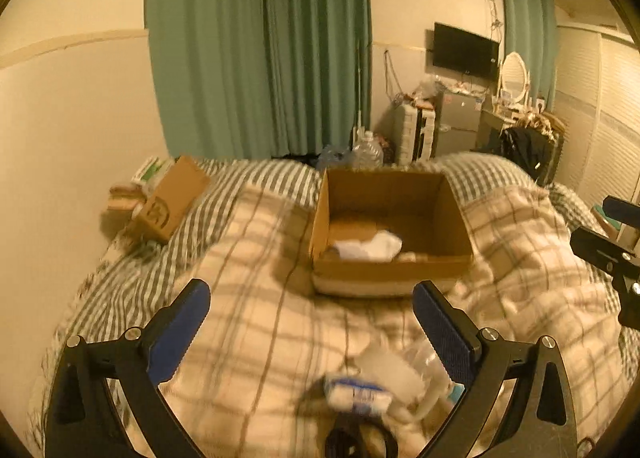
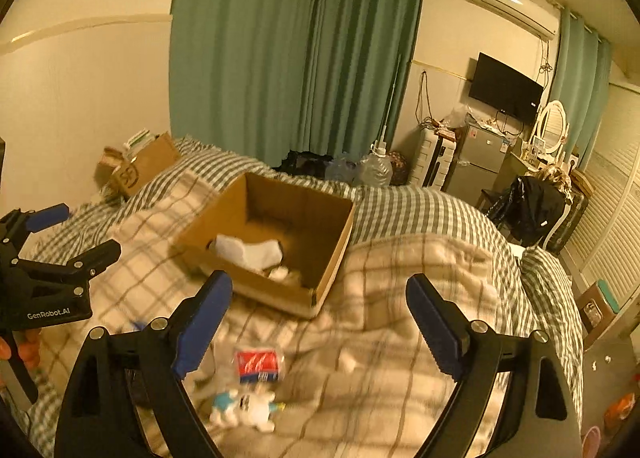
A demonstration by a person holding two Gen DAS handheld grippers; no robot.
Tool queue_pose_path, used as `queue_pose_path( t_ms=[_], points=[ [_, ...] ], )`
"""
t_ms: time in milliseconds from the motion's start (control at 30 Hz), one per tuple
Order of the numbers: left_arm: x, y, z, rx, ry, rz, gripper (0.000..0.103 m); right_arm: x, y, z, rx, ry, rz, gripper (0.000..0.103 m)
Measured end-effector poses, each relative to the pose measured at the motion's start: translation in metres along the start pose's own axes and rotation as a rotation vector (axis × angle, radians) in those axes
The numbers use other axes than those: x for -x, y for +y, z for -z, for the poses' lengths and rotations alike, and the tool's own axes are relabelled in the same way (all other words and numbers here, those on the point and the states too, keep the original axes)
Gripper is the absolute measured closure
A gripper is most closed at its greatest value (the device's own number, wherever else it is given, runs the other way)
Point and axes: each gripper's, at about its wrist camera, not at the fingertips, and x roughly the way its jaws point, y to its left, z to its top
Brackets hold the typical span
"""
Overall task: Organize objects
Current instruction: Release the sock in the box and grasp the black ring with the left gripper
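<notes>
Hovering above the plaid blanket [image 1: 280,338], the left gripper [image 1: 312,322] points toward the open cardboard box [image 1: 390,272], fingers spread wide, nothing between them. Blue pads [image 1: 178,334] face inward, well apart. Just below and between those fingers lie a blurred small packet [image 1: 358,398] with blue print and a clear plastic bottle [image 1: 420,362], both on the blanket, neither touched.

Right gripper [image 2: 320,322] also hangs over the blanket [image 2: 380,358], tilted slightly down, aimed at the box [image 2: 320,290] from the box's near-right corner. Fingers released, wide, empty. Under it on the blanket: a red-and-blue packet [image 2: 258,366] and a small white-and-blue plush toy [image 2: 248,406], near the left finger's pad [image 2: 204,322], not in contact as far as blur allows.

Box sits on the bed, flaps open, holding a white sock [image 1: 368,246] or rolled cloth near its front wall; same item shows in the right view [image 2: 250,252], plus a smaller pale lump beside it, too blurred to name.

Each gripper shows in the other's view: right one at the left view's right edge [image 1: 608,254], left one at the right view's left edge [image 2: 60,242], also spread apart, side by side, level with each other.

Second, closed cardboard box [image 1: 168,204] lies tilted near the wall at the bed's far left. Green curtain [image 1: 260,46] behind.
</notes>
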Motion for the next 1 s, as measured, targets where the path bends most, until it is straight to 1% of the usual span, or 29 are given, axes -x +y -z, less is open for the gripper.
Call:
queue_pose_path(
  t_ms=[167, 233, 333, 367, 467, 567, 667, 700, 733, 767, 833, 1000],
  points=[
    [-0.004, -0.01, 0.039, -0.015, 0.04, 0.01, 0.0, -0.008, 0.018, 0.034, 0.018, 0.053, -0.004, 0.014],
    [-0.012, -0.014, 0.053, -0.014, 0.073, 0.016, 0.0, -0.02, 0.024, 0.047, 0.024, 0.087, -0.014, 0.014],
    [-0.022, -0.019, 0.07, -0.012, 0.116, 0.031, 0.0, -0.041, 0.032, 0.069, 0.031, 0.161, -0.052, 0.014],
    [-0.025, -0.021, 0.077, -0.014, 0.129, 0.034, 0.0, -0.047, 0.034, 0.074, 0.04, 0.177, -0.046, 0.014],
    [-0.034, -0.028, 0.094, -0.04, 0.172, 0.027, 0.0, -0.061, 0.034, 0.085, 0.061, 0.213, -0.032, 0.014],
    [-0.042, -0.033, 0.105, -0.061, 0.21, 0.048, 0.0, -0.068, 0.03, 0.089, 0.04, 0.234, -0.049, 0.014],
    [-0.049, -0.037, 0.111, -0.087, 0.244, 0.069, 0.001, -0.075, 0.028, 0.092, 0.043, 0.25, -0.025, 0.014],
    [-0.052, -0.038, 0.113, -0.093, 0.258, 0.083, 0.007, -0.077, 0.028, 0.094, 0.041, 0.257, -0.023, 0.014],
    [-0.056, -0.039, 0.116, -0.099, 0.28, 0.093, 0.017, -0.079, 0.027, 0.095, 0.034, 0.267, -0.033, 0.014],
    [-0.058, -0.039, 0.118, -0.103, 0.29, 0.092, 0.022, -0.079, 0.027, 0.096, 0.029, 0.273, -0.042, 0.014],
    [-0.059, -0.039, 0.119, -0.105, 0.292, 0.096, 0.042, -0.08, 0.029, 0.097, 0.03, 0.281, -0.053, 0.014],
    [-0.048, -0.033, 0.111, -0.073, 0.272, 0.14, 0.044, -0.077, 0.031, 0.096, 0.038, 0.274, -0.055, 0.014]
  ],
)
